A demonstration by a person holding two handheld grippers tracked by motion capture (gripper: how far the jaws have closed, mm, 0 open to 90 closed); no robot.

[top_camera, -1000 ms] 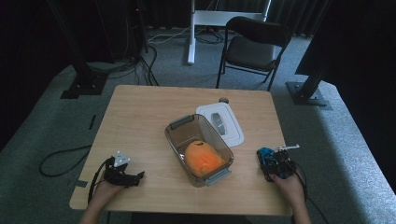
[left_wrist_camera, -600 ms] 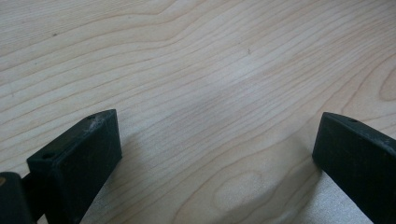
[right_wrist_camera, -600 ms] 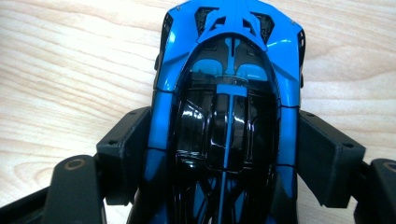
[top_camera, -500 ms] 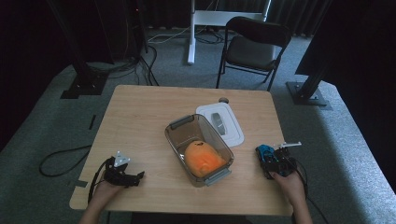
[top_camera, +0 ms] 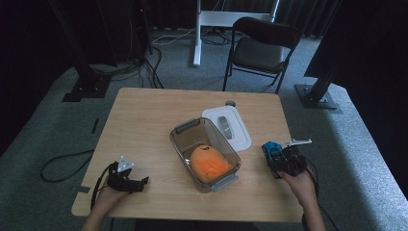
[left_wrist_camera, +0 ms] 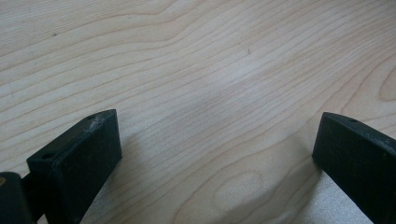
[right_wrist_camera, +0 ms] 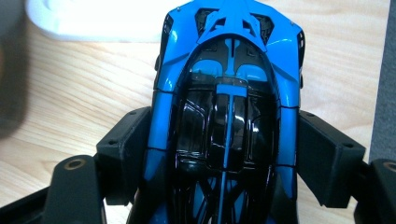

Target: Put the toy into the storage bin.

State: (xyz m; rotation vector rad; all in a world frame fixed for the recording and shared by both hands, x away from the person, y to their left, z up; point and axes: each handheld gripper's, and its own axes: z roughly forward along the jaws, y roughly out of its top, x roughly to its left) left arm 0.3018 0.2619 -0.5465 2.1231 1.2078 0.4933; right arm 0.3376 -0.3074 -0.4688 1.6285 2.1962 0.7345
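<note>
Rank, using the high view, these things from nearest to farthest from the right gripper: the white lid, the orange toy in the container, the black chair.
From the right gripper, which holds a blue toy car:
1. White lid, on the table just up-left of it.
2. Orange toy, inside the clear container to its left.
3. Black chair, on the floor beyond the table's far edge.

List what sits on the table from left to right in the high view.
left gripper → clear container holding an orange toy → blue toy car in the right gripper.
</note>
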